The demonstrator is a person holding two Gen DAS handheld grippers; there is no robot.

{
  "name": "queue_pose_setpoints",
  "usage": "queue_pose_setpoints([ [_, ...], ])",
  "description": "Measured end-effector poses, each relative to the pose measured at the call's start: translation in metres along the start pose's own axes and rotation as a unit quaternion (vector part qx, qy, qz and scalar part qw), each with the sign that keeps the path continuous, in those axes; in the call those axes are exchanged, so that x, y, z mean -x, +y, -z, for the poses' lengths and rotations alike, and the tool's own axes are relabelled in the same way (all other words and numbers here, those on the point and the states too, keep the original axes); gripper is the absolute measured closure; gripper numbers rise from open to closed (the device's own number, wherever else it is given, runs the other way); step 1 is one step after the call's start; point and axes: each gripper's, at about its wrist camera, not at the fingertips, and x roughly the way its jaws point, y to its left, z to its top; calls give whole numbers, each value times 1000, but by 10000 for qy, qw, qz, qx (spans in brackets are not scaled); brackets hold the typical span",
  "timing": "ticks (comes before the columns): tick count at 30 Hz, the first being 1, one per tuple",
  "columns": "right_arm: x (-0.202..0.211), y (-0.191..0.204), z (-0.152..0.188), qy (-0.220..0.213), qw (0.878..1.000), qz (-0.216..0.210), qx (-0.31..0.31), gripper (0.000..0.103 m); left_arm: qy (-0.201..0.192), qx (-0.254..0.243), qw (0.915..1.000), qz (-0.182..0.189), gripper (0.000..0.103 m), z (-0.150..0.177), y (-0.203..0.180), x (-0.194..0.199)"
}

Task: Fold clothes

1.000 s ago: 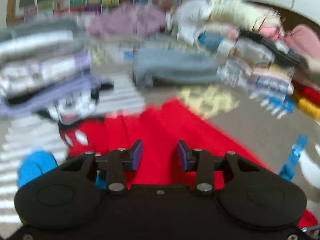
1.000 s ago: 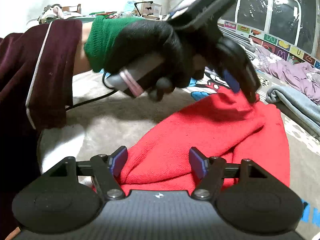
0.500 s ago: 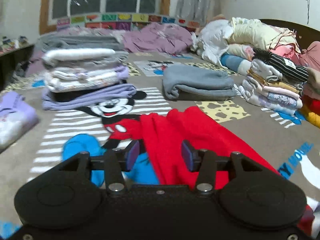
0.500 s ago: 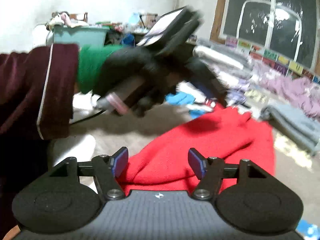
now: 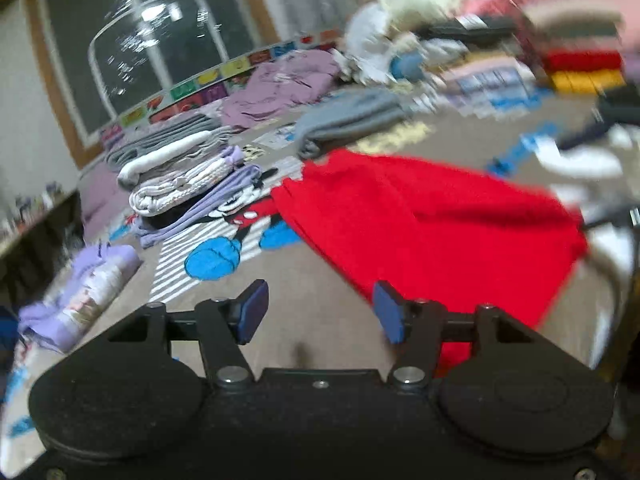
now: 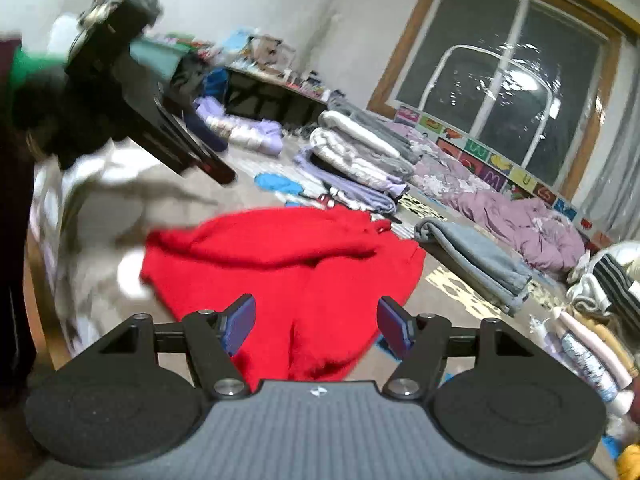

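A red garment [image 5: 424, 216] lies folded over on the patterned mat [image 5: 328, 320]; in the right wrist view the same red garment [image 6: 280, 256] spreads just beyond the fingers. My left gripper [image 5: 316, 312] hangs over bare mat to the left of the cloth, its jaws opening with nothing between them. My right gripper [image 6: 316, 322] stands open low over the near end of the red cloth, the pads not pressing on it. In the right wrist view the left gripper [image 6: 176, 136] shows blurred at upper left, held by a black glove with a green cuff [image 6: 28, 68].
A stack of folded white and lilac clothes [image 5: 184, 184] and a folded grey garment [image 5: 344, 120] lie beyond the red one. Lilac bedding [image 6: 512, 216] sits under the window. More clothes pile up on the right [image 5: 500, 60]. A lilac bundle [image 5: 84, 284] lies at left.
The left gripper let go of the red cloth, opened wider and swung left, off the garment. The right gripper shifted and rolled; it stayed open. The gloved hand drew away to the left.
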Motion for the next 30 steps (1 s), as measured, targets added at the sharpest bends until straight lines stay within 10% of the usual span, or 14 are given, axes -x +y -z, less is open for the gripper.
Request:
queue_pose_setpoints([
  [8,-5,11,27,756,9954,88,579,36,204,-1445,9893,71,45,26,-45,6],
  [17,-10,13,35,629,9957,146,660,35,62,-1752,9835,438,45,29,-55,17],
  [30,-30,24,35,331,9907,507,1218,34,-663,-2723,9588,-460,43,37,-85,-23],
])
